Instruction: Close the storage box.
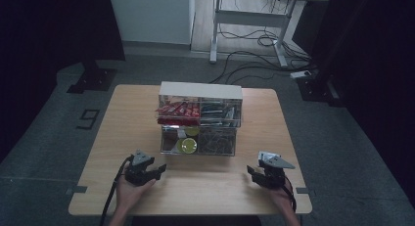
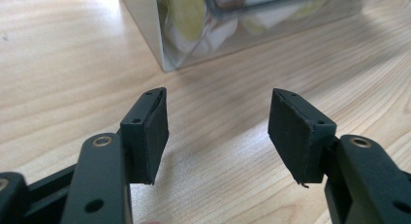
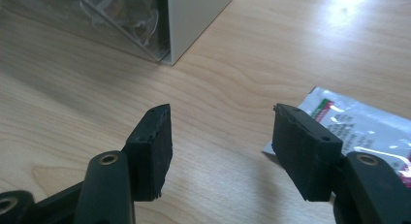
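Left claw wide open, empty — right claw same.

Wooden table, white desk, floor cables

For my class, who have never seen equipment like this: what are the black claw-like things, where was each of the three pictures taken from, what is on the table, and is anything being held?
A person sits at a wooden table holding a hand-operated tool in each hand. Each tool ends in two black jaws that pinch: the left gripper and the right gripper.

The high view looks down from above the person. The left gripper view and right gripper view come from small cameras riding on each tool, looking along its jaws.

On the table stands a clear organizer with stacked drawers. The upper ones hold red packets and dark ones; a lower one holds a yellow-green round lid. A silvery sachet with red and green print lies flat by the right gripper.

Nothing is held: both pairs of jaws stand open above bare wood.
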